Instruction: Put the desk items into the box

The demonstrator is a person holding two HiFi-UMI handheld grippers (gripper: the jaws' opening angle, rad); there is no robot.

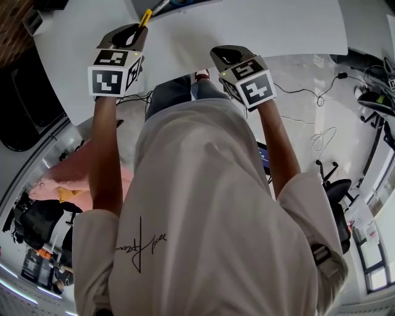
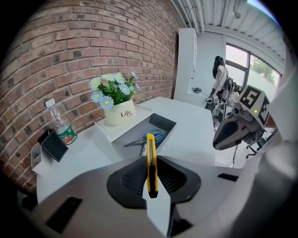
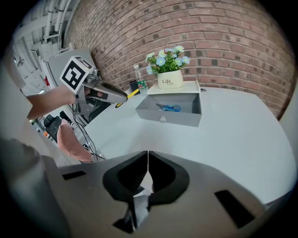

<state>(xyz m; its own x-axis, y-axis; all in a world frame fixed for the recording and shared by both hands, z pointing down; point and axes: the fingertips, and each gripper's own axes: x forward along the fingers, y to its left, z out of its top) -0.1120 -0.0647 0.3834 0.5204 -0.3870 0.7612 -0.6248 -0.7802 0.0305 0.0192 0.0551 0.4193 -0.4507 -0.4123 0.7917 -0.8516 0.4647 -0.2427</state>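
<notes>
My left gripper (image 2: 151, 159) is shut on a yellow utility knife (image 2: 151, 169), which points forward at the grey box (image 2: 166, 123). From the head view the knife tip (image 1: 145, 17) sticks out of the left gripper (image 1: 126, 36) over the white table (image 1: 259, 24). Blue-handled scissors (image 2: 155, 137) lie inside the box. My right gripper (image 3: 147, 155) is shut with nothing in it, and is held short of the table, facing the box (image 3: 170, 116) and the scissors (image 3: 169, 108). In the right gripper view the left gripper (image 3: 108, 92) hovers left of the box.
A white pot of flowers (image 2: 121, 114) stands on the box's lid behind it. A water bottle (image 2: 60, 125) and a small black stand (image 2: 53, 145) sit by the brick wall. Cables (image 1: 321, 92) and office chairs (image 1: 336, 188) are on the floor below the table edge.
</notes>
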